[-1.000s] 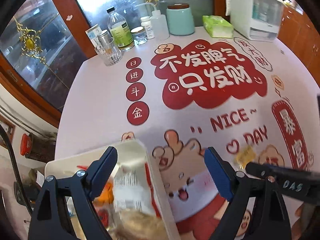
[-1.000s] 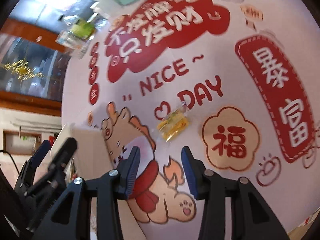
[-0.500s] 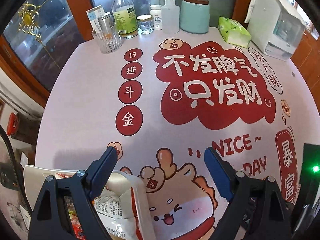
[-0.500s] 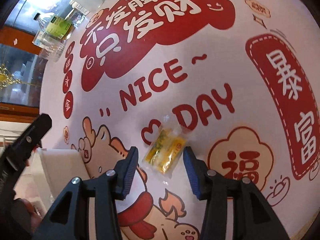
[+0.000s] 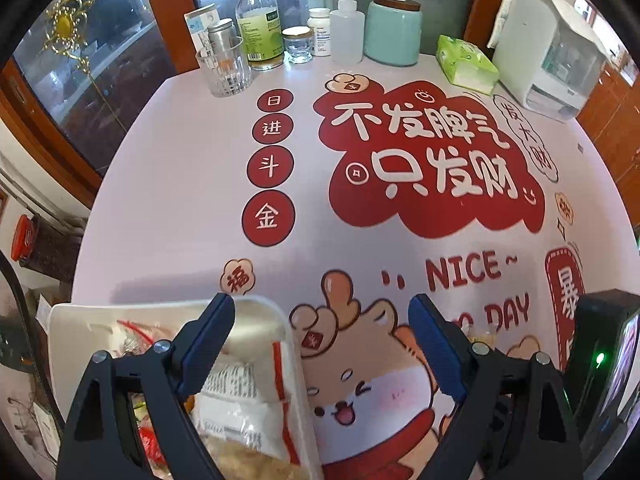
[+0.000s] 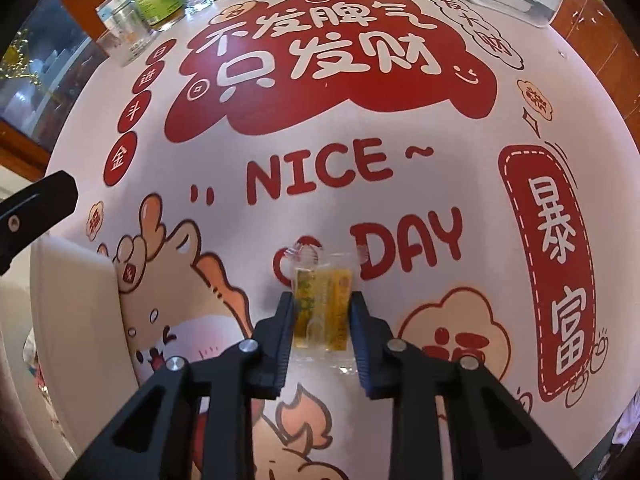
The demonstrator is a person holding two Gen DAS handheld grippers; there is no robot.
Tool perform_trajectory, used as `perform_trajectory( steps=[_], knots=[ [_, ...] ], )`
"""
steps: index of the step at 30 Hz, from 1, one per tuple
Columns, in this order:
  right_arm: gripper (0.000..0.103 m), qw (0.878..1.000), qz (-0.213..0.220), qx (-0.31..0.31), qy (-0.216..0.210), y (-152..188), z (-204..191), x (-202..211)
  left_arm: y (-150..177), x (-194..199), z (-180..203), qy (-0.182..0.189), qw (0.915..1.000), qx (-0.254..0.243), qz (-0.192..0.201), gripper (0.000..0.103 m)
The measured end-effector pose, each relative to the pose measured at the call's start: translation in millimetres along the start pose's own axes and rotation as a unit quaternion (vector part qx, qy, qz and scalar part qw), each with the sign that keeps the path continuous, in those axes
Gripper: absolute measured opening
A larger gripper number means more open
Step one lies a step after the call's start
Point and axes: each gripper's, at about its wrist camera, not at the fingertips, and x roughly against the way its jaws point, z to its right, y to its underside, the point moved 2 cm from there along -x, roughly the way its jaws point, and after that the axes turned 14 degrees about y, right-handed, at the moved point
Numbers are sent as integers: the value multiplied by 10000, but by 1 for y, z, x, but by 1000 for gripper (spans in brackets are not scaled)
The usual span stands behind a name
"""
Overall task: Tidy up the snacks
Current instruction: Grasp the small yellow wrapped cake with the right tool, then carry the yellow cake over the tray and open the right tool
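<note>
A small yellow snack packet (image 6: pixel 322 288) in clear wrap lies on the printed tablecloth beside the word DAY. My right gripper (image 6: pixel 322 306) points down over it. Its jaws are closing, with the packet between them and both pads touching its sides. My left gripper (image 5: pixel 320 312) is open with nothing between its fingers. It hovers over the right rim of a white tray (image 5: pixel 120 312). The tray holds a white snack bag (image 5: pixel 240 396) and other packets. In the right wrist view the tray (image 6: pixel 72 300) sits left of the yellow packet.
Along the far table edge stand a ribbed glass (image 5: pixel 224 68), a green-labelled bottle (image 5: pixel 258 24), a squeeze bottle (image 5: pixel 348 28), a teal canister (image 5: pixel 394 32), a green tissue pack (image 5: pixel 466 62) and a white appliance (image 5: pixel 548 48). A wooden glass-front cabinet lies beyond the left table edge.
My right gripper came down over the yellow packet, turned square to it, and its jaws narrowed onto its sides. The left gripper shifted a little over the tray and stayed open.
</note>
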Motion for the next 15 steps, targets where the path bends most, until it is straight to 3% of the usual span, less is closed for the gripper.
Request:
perform_trajectory(
  steps=[4,15],
  knots=[
    [26,9994,-56,-134,-309,14,13,5,13,13,3,-8,9998,-195,-6,88],
    [26,9961,506,-128,-709,57,22,74,49,86,2,170,9983,-425,371,91]
  ],
)
